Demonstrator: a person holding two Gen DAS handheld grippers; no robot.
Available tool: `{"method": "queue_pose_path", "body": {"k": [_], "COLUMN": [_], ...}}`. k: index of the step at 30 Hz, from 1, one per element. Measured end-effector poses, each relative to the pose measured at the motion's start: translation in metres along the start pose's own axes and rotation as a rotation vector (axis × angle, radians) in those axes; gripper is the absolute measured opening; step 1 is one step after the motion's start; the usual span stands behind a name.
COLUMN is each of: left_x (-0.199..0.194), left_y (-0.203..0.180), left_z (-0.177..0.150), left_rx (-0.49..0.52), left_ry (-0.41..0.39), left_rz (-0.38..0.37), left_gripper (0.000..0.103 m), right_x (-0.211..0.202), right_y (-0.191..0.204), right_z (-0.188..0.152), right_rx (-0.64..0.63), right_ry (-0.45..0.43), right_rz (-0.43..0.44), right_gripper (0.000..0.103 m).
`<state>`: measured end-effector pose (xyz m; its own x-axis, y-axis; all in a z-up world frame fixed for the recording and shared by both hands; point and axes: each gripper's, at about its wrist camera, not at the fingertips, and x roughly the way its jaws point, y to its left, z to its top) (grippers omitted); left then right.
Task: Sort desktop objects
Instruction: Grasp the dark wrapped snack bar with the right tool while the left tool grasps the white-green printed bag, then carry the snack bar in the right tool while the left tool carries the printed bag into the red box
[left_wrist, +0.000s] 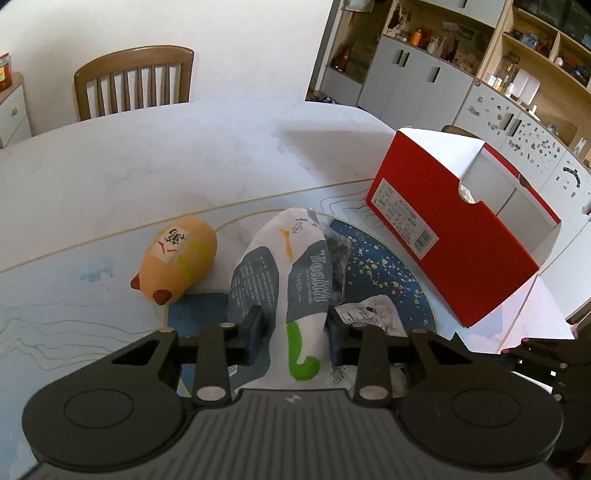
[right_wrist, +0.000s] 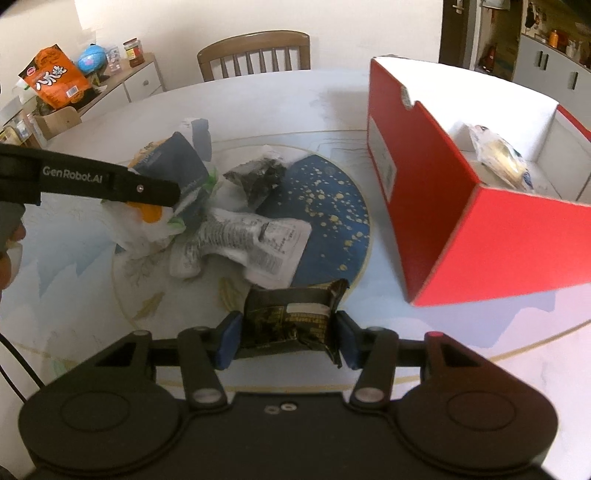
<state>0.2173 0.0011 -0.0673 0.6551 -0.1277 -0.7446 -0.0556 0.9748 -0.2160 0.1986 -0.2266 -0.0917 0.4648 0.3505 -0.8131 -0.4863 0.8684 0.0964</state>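
My left gripper (left_wrist: 295, 328) is shut on a white and grey tissue pack (left_wrist: 284, 273) with a green mark, which stands between its blue pads. An orange pig-shaped toy (left_wrist: 177, 258) lies to the left of the pack. In the right wrist view my right gripper (right_wrist: 288, 338) is shut on a dark brown snack packet (right_wrist: 291, 317) just above the table. Ahead of it lie a white printed pouch (right_wrist: 258, 240) and a clear bag of dark bits (right_wrist: 258, 177). The left gripper's arm (right_wrist: 92, 181) reaches in from the left over the tissue pack (right_wrist: 181, 166).
An open red shoe box (right_wrist: 461, 206) stands at the right on the table (left_wrist: 147, 155), with a pale packet (right_wrist: 498, 158) inside. A round blue mat (right_wrist: 332, 221) lies under the pile. A wooden chair (left_wrist: 136, 81) stands at the far edge. Shelves (left_wrist: 480, 55) fill the back right.
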Motion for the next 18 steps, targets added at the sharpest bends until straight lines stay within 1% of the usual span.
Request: {"method": "queue_pose_path", "body": {"k": [4,7,18], "left_x": [-0.005,-0.01,-0.027], "left_y": [-0.004,-0.005,-0.016], "left_z": [0.0,-0.001,-0.002], "left_rx": [0.011,0.009,0.033], "left_ry": [-0.018,-0.029,-0.041], "left_rz": [0.0,-0.002,-0.003], "left_gripper": [0.024,0.021,0.02], "right_x": [-0.005,-0.01,-0.033], "right_y": [-0.004,-0.007,-0.014], "right_z": [-0.003,-0.006,-0.008], "right_rx": [0.009,0.014,0.033], "right_ry": [-0.008,-0.016,-0.044], "right_rz": [-0.005,-0.011,-0.018], "right_gripper": [0.053,0.053,0.053]}}
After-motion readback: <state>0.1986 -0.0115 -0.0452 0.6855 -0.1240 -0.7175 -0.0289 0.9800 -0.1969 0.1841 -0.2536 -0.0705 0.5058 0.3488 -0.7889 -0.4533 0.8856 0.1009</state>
